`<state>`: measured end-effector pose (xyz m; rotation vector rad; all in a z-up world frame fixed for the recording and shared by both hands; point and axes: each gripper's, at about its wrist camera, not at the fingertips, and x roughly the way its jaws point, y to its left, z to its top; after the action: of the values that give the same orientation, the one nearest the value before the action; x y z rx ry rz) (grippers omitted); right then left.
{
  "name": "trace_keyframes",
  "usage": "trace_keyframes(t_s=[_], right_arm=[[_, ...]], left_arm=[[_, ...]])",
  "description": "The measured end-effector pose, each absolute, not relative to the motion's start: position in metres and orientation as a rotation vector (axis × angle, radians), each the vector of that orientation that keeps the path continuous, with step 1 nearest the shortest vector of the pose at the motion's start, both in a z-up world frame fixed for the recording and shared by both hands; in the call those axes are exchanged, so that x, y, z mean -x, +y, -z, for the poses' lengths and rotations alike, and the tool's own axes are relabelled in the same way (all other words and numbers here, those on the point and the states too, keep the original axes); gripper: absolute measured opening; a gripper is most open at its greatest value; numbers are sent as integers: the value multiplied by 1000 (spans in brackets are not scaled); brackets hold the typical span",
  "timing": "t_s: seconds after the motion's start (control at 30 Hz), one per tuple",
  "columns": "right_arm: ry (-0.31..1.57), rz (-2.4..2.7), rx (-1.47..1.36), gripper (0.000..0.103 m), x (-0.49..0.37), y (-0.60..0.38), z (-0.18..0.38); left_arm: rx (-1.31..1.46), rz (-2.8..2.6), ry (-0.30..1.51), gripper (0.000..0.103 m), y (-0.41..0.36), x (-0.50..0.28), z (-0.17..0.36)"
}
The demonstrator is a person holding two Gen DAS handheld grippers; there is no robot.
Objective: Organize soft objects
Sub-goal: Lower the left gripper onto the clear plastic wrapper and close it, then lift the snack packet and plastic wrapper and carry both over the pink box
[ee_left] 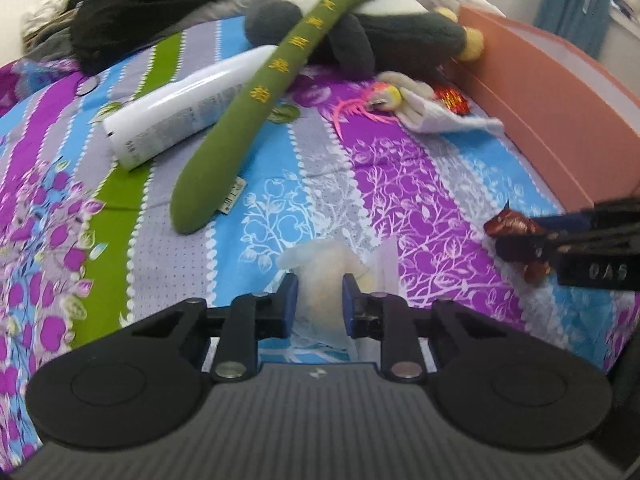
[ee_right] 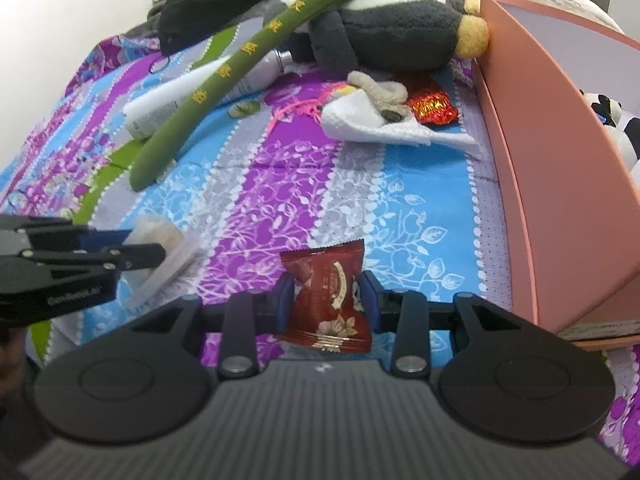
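Observation:
My left gripper (ee_left: 320, 294) is shut on a pale clear-wrapped packet (ee_left: 322, 280), held just above the bed; it also shows in the right wrist view (ee_right: 160, 240). My right gripper (ee_right: 326, 292) is shut on a red snack packet (ee_right: 330, 300), also seen in the left wrist view (ee_left: 514, 232). Far ahead lie a long green plush stick (ee_left: 276, 92), a grey-and-white plush toy (ee_left: 384, 32), a small beige plush (ee_right: 380, 88) on a white cloth (ee_right: 384, 128), and a salmon-pink box (ee_right: 560, 168) at the right.
A white tube bottle (ee_left: 180, 112) lies under the green stick. A shiny red wrapper (ee_right: 434, 108) lies by the box. A panda plush (ee_right: 616, 124) sits inside the box. Dark clothing (ee_left: 160, 4) is piled at the back. The floral bedsheet (ee_left: 400, 184) spans the middle.

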<state>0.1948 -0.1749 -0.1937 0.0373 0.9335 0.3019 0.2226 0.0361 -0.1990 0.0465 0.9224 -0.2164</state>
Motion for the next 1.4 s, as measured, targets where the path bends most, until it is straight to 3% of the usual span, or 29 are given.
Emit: trace_keyframes(t_s=[0.37, 0.93, 1.4], right_arm=[[874, -255, -63, 39, -172, -173, 170], [636, -195, -124, 39, -149, -202, 59], [404, -107, -176, 39, -140, -267, -32]], left_arm=[[89, 171, 844, 24, 32, -209, 149], [163, 246, 673, 24, -10, -201, 28], [183, 368, 543, 24, -88, -221, -68]])
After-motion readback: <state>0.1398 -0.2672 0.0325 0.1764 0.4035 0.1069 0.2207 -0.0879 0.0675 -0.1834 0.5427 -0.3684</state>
